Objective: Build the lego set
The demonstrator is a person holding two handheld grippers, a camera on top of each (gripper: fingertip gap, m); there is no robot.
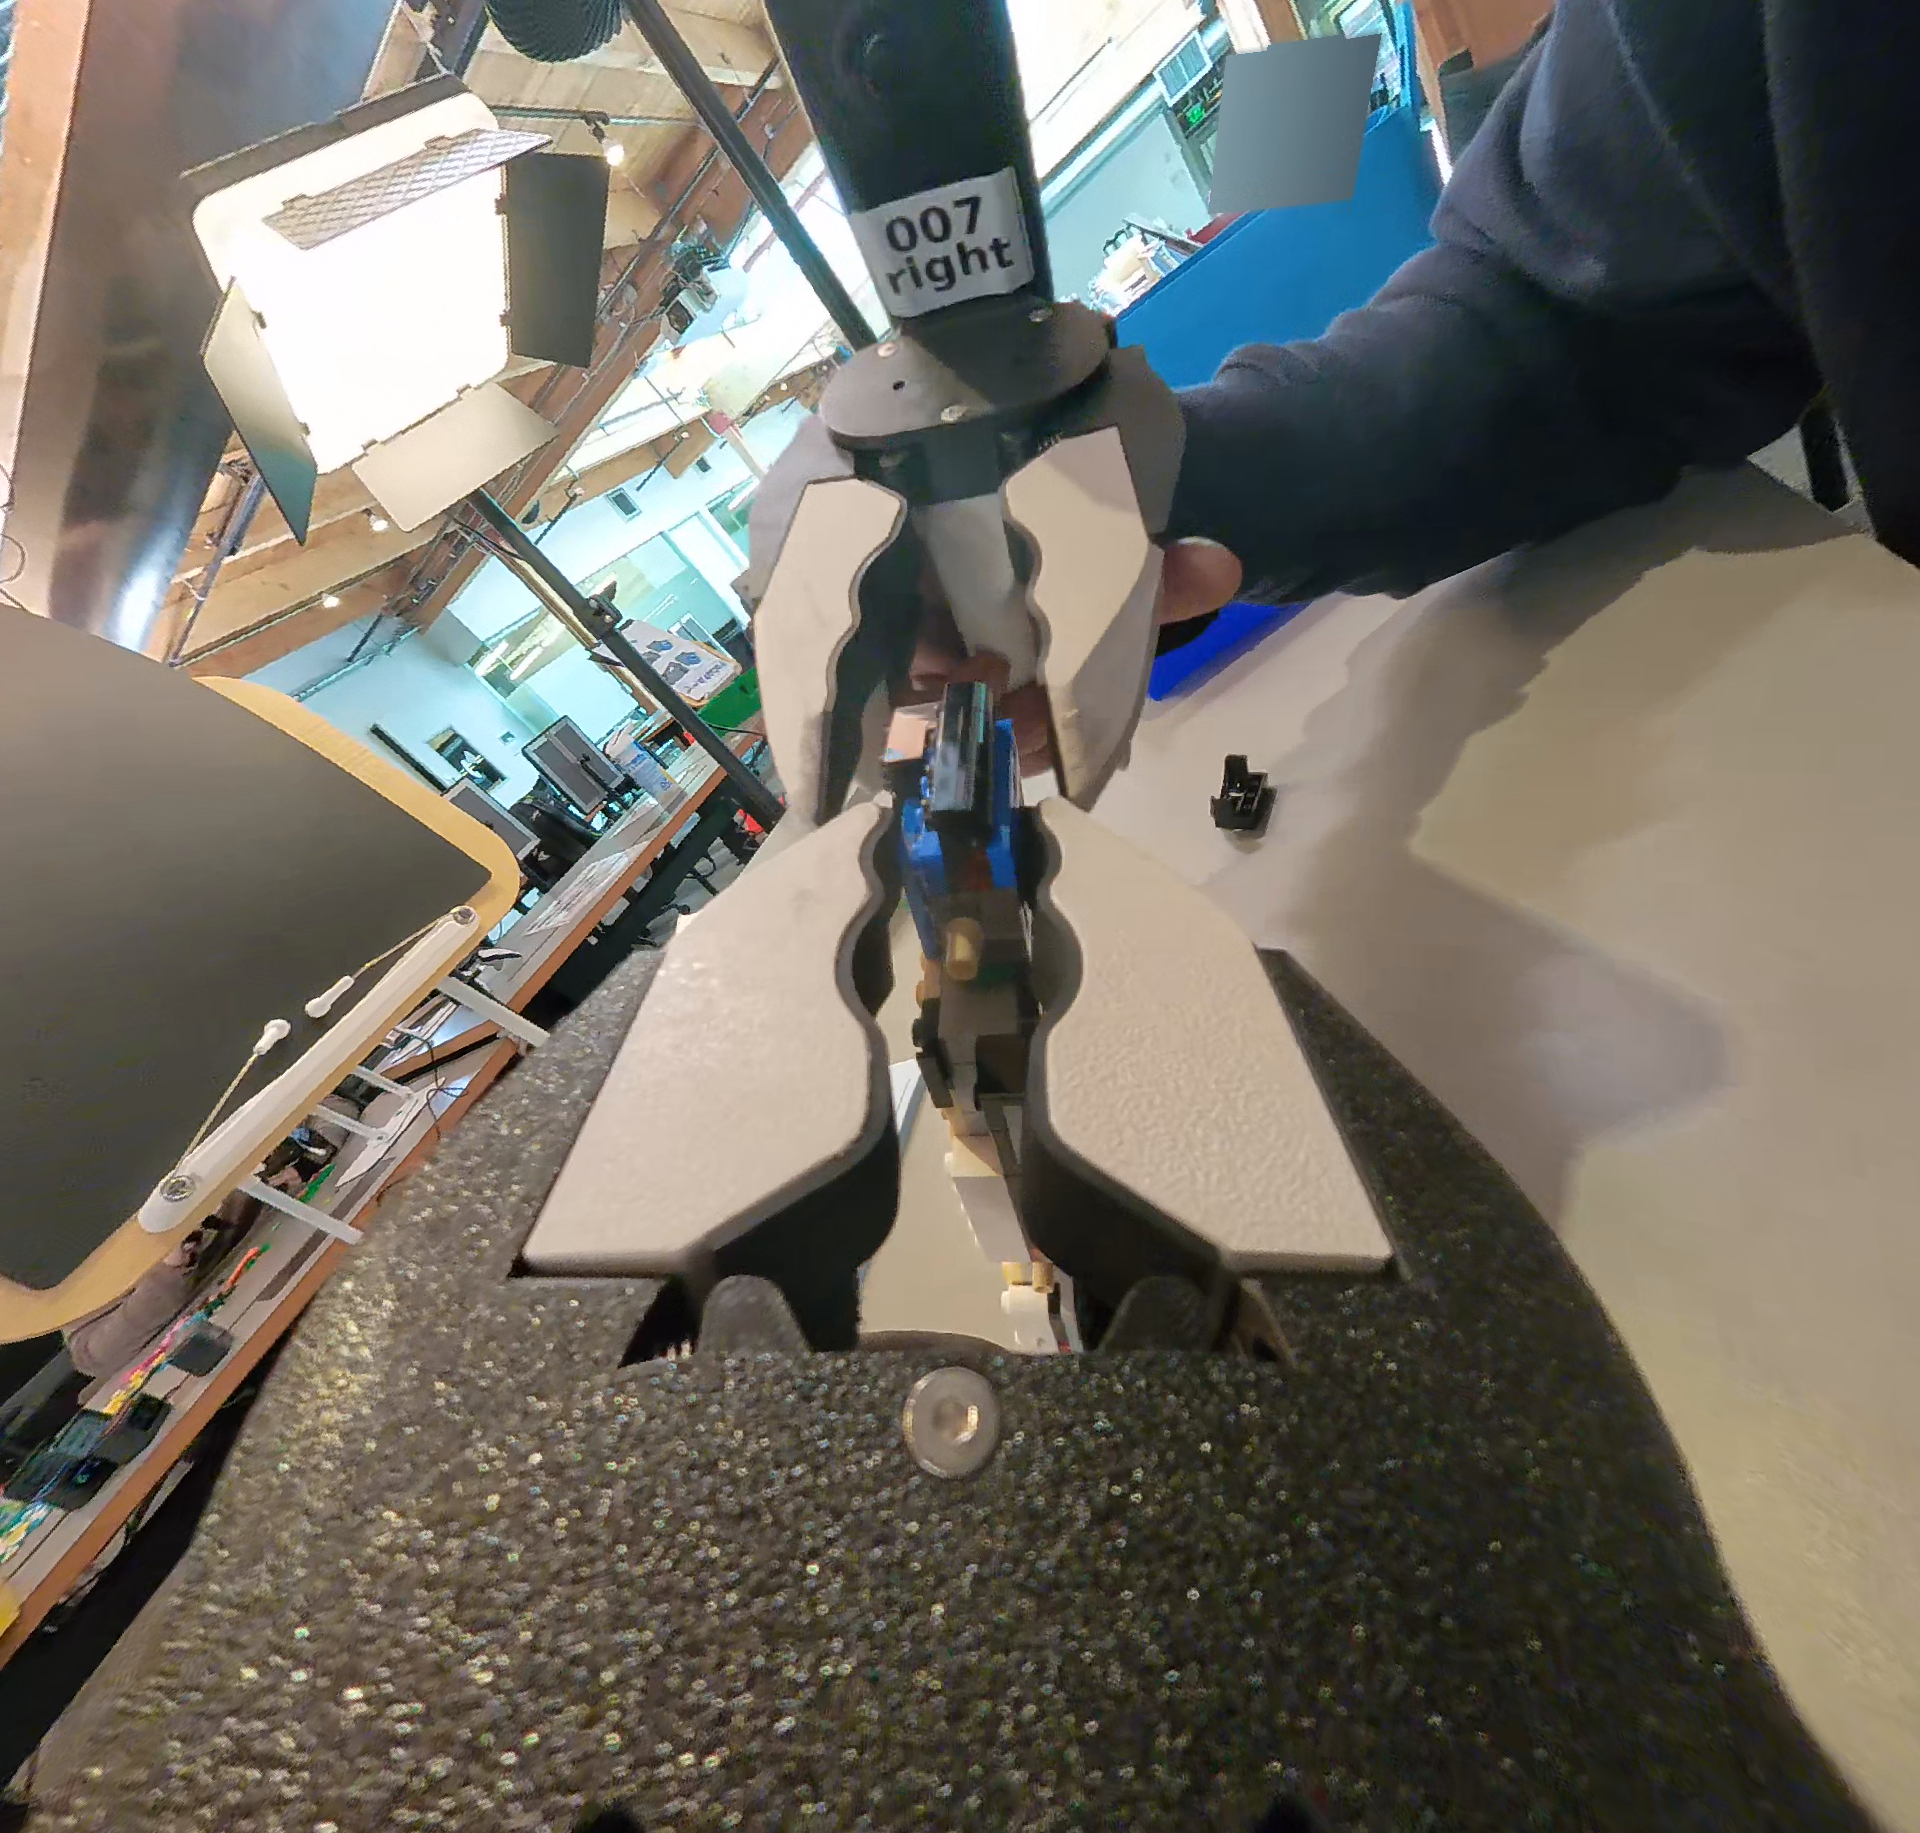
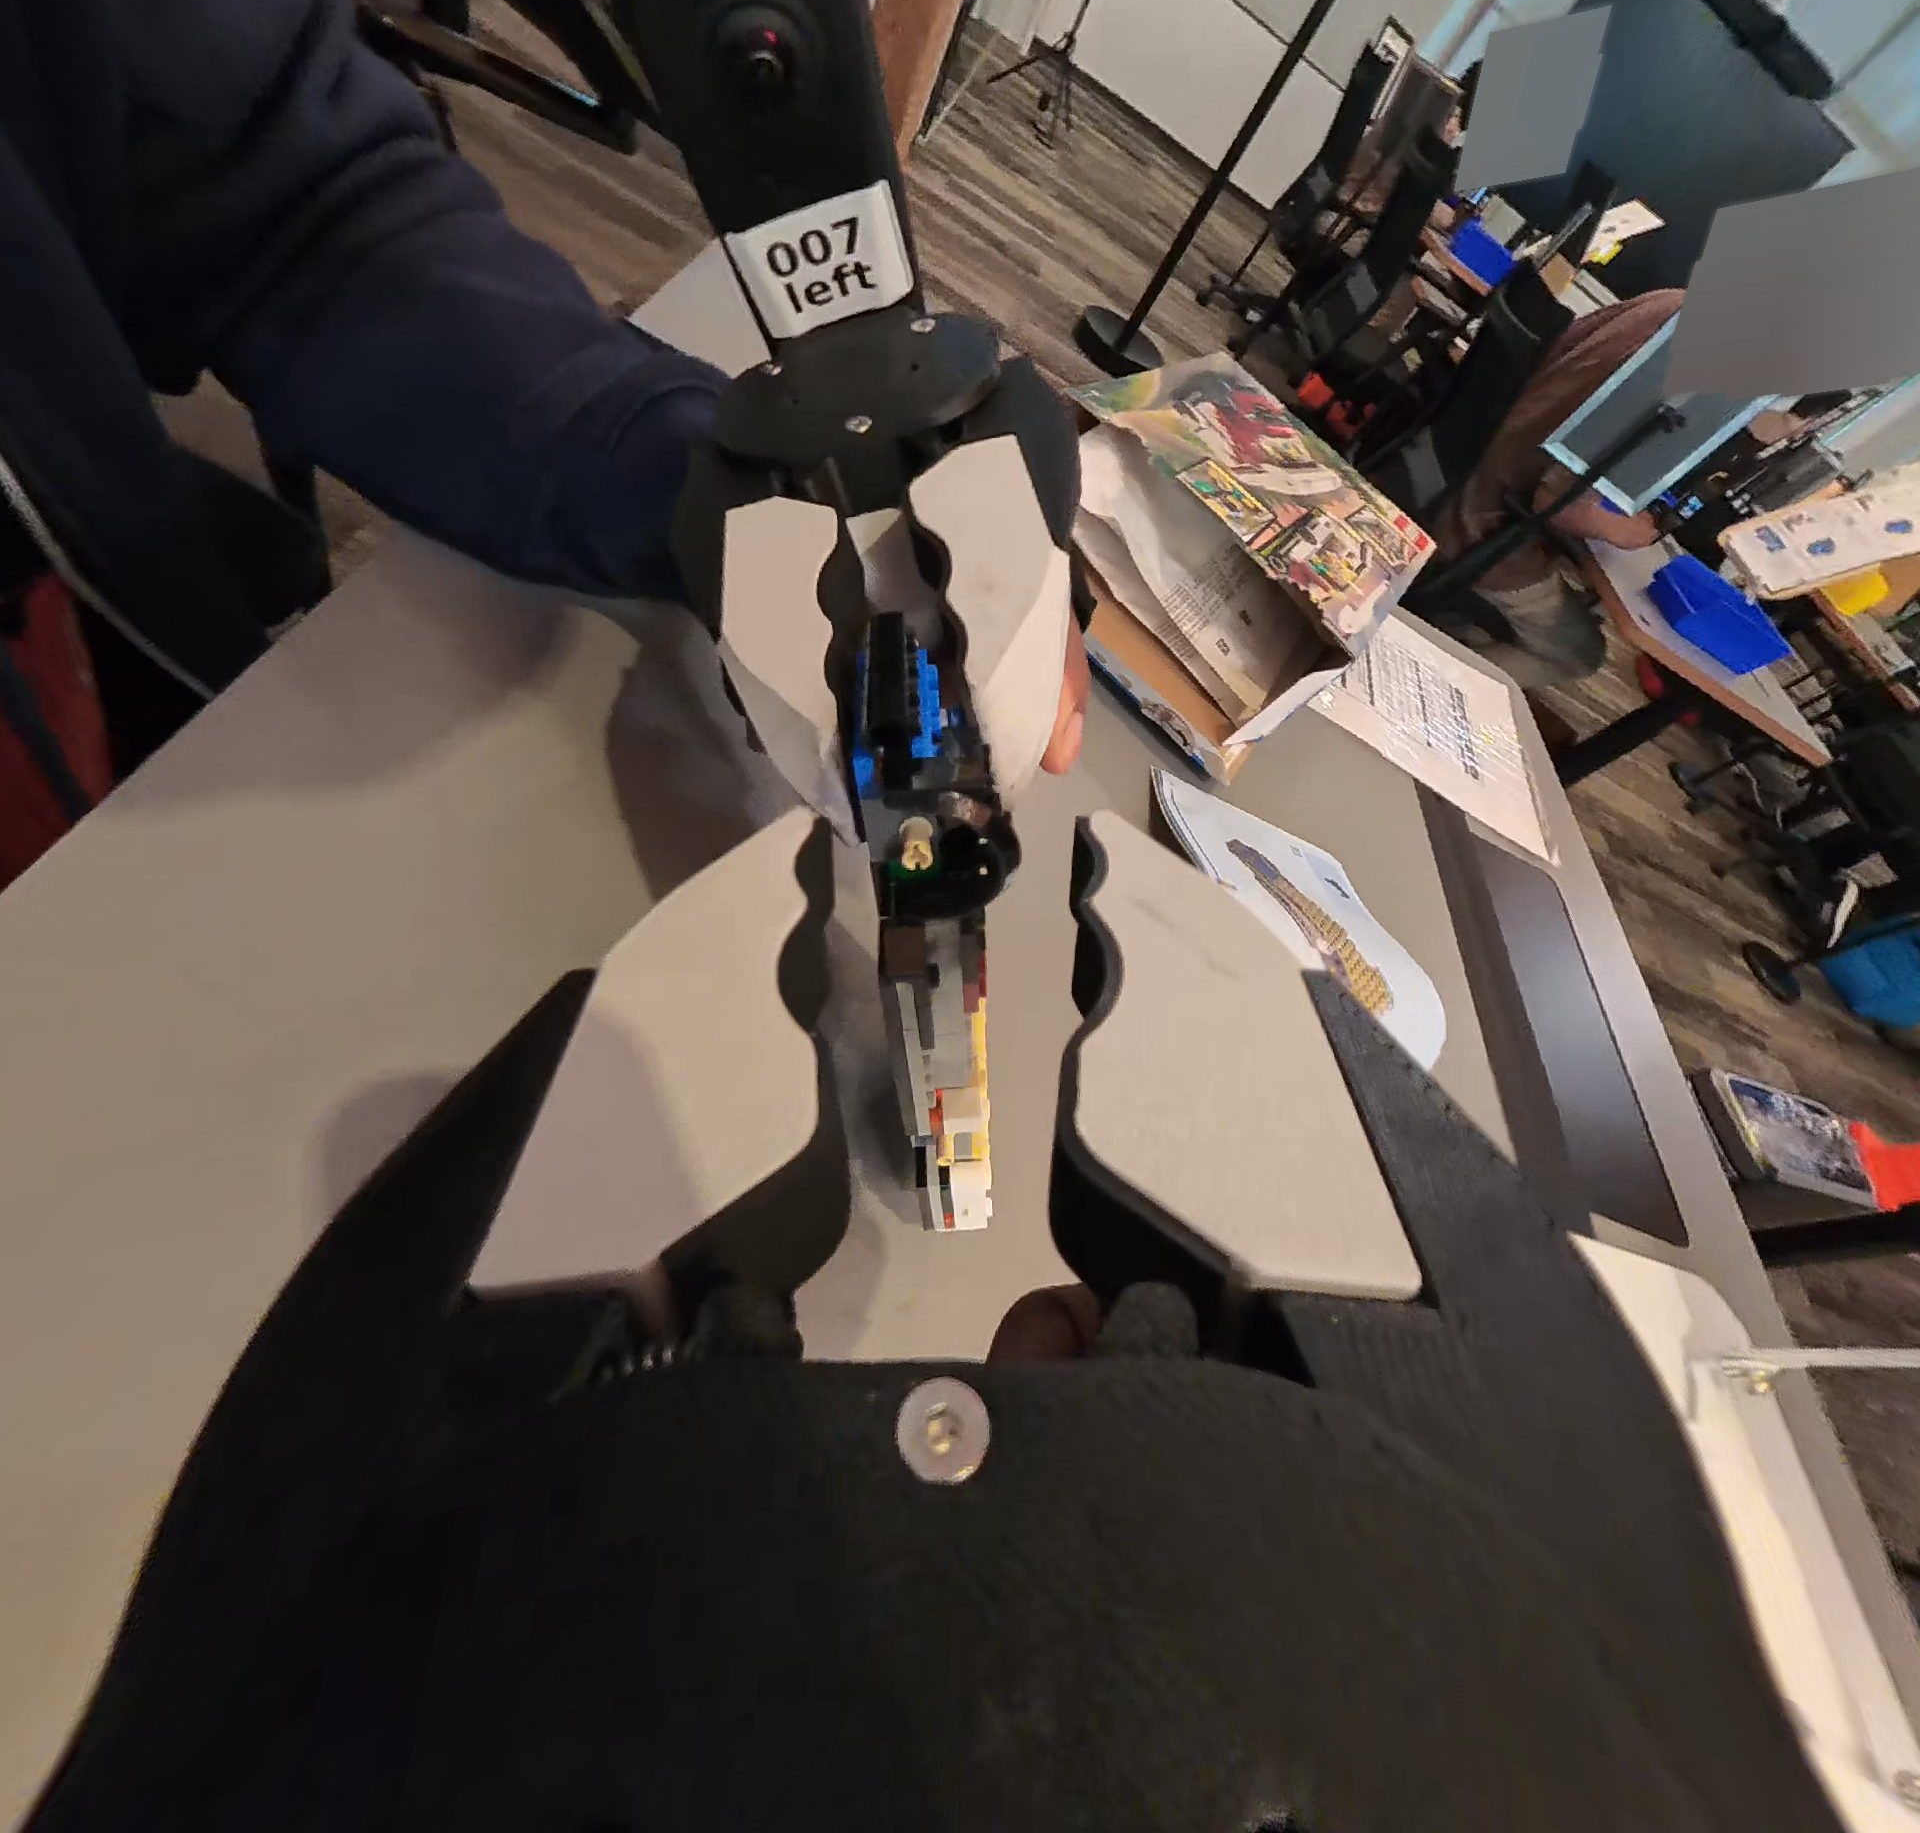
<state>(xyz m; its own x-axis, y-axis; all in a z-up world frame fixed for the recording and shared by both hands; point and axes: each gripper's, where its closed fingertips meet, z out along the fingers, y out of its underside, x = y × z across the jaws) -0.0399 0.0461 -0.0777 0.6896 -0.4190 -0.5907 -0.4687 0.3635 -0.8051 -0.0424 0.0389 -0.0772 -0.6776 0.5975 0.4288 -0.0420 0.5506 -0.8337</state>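
A long brick model (image 1: 961, 910), blue at one end, then grey, tan and white, is held in the air over a pale table (image 2: 312, 848). My left gripper (image 1: 958, 843) is shut on it; both pads press its sides. In the right wrist view the left gripper (image 2: 925, 796) clamps the blue end of the model (image 2: 935, 1014). My right gripper (image 2: 948, 827) is open. Its fingers stand on either side of the model with a clear gap on both sides. It shows from the front in the left wrist view (image 1: 956, 796), fingers spread around the model's far end.
A small black brick piece (image 1: 1242, 796) lies on the table. An open printed cardboard box (image 2: 1236, 578), an instruction booklet (image 2: 1309, 900) and a paper sheet (image 2: 1444, 734) lie to the right. A studio light (image 1: 384, 297) stands beyond the left edge. Both grippers' tips are close together, under 4 cm apart.
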